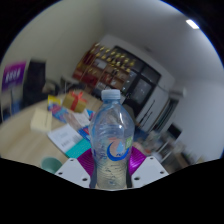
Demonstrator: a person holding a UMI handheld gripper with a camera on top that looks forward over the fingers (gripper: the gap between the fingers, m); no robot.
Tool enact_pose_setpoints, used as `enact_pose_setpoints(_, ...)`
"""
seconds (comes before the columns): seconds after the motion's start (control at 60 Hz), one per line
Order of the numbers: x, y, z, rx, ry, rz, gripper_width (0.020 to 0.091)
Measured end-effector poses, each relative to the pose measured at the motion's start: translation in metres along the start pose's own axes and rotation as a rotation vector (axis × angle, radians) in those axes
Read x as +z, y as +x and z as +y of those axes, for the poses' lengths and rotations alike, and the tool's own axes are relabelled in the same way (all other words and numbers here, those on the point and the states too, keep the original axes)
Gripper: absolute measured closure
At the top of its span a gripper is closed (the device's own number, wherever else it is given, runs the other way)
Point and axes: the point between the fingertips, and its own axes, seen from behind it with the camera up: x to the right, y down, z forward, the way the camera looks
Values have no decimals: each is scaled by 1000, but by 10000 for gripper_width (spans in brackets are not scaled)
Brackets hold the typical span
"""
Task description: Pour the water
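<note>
Gripper view: cluttered table [40, 125] off left, then water bottle [113, 140] upright, cap on, between both fingers of gripper [112, 172], pads seemingly clamped on its lower body, likely kept vertical against spilling. Shelving [118, 68] beyond right.

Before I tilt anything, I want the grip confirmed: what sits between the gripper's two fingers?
In the gripper view, a clear water bottle with a blue-and-red label stands upright between the fingers.
</note>
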Motion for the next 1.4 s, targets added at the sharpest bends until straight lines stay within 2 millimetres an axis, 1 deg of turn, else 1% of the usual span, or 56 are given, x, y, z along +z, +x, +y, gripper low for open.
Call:
enact_pose_setpoints(0.017,8,1,-2,61,-5,-19,696)
enact_pose_setpoints(0.033,0,-3,2,123,2,-18,679)
enact_pose_setpoints(0.067,2,-5,10,216,3,-24,680)
enact_pose_setpoints(0.083,-2,-17,37,273,36,-19,681)
enact_pose_setpoints(0.1,1,-4,30,295,17,-47,680)
enact_pose_setpoints(0.15,6,-10,39,378,20,-84,680)
enact_pose_setpoints(0.167,12,-21,44,399,15,-90,681)
enact_pose_setpoints(0.183,14,-23,47,419,11,-100,681)
enact_pose_setpoints(0.2,25,-37,68,438,21,-110,680)
enact_pose_setpoints(0.217,16,-28,72,447,16,-131,681)
enact_pose_setpoints(0.267,22,-37,87,451,7,-169,681)
enact_pose_setpoints(0.283,34,-51,93,441,8,-175,680)
enact_pose_setpoints(0.3,33,-49,98,428,6,-186,680)
enact_pose_setpoints(0.317,41,-58,103,419,9,-191,681)
enact_pose_setpoints(0.333,34,-49,112,417,12,-196,681)
enact_pose_setpoints(0.417,39,-51,125,466,24,-227,681)
enact_pose_setpoints(0.433,49,-60,123,472,22,-232,681)
enact_pose_setpoints(0.45,40,-57,134,473,24,-242,678)
enact_pose_setpoints(0.467,42,-60,140,469,18,-255,679)
enact_pose_setpoints(0.483,42,-66,149,463,3,-272,660)
enact_pose_setpoints(0.5,54,-72,138,469,39,-277,641)
enact_pose_setpoints(0.517,50,-69,137,472,71,-281,656)
enact_pose_setpoints(0.533,62,-71,139,473,63,-284,662)
enact_pose_setpoints(0.55,46,-66,142,487,73,-287,659)
enact_pose_setpoints(0.617,43,-65,144,502,78,-300,665)
enact_pose_setpoints(0.633,58,-71,148,501,84,-302,640)
enact_pose_setpoints(0.65,48,-66,144,501,84,-303,640)
enact_pose_setpoints(0.667,46,-65,143,503,85,-304,643)
enact_pose_setpoints(0.683,44,-64,143,506,84,-305,619)
enact_pose_setpoints(0.717,41,-63,143,505,80,-304,595)
enact_pose_setpoints(0.733,51,-67,146,502,78,-302,573)
enact_pose_setpoints(0.767,44,-64,145,491,64,-303,530)
enact_pose_setpoints(0.817,39,-68,152,470,15,-312,494)
enact_pose_setpoints(0.883,29,-73,170,454,-86,-324,387)
enact_pose_setpoints(0.9,35,-78,174,456,-96,-328,361)
enact_pose_setpoints(0.917,28,-76,174,458,-101,-334,356)
enact_pose_setpoints(0.95,19,-77,171,467,-101,-341,339)
enact_pose_setpoints(1.0,6,-76,171,486,-117,-336,299)
enact_pose_setpoints(1.017,6,-75,171,492,-129,-329,290)
enact_pose_setpoints(1.067,-12,-72,173,509,-148,-304,290)
enact_pose_setpoints(1.1,-25,-68,169,516,-145,-289,291)
enact_pose_setpoints(1.133,-37,-64,159,518,-148,-270,293)
enact_pose_setpoints(1.15,-50,-61,158,518,-145,-263,289)
enact_pose_setpoints(1.217,-87,-49,143,512,-135,-218,291)
enact_pose_setpoints(1.233,-93,-46,137,509,-136,-204,292)
enact_pose_setpoints(1.267,-118,-37,128,509,-137,-180,293)
enact_pose_setpoints(1.333,-160,-25,109,522,-133,-144,292)
enact_pose_setpoints(1.35,-167,-23,102,527,-131,-136,290)
enact_pose_setpoints(1.383,-188,-16,93,534,-123,-121,295)
enact_pose_setpoints(1.4,-202,-13,86,536,-119,-109,294)
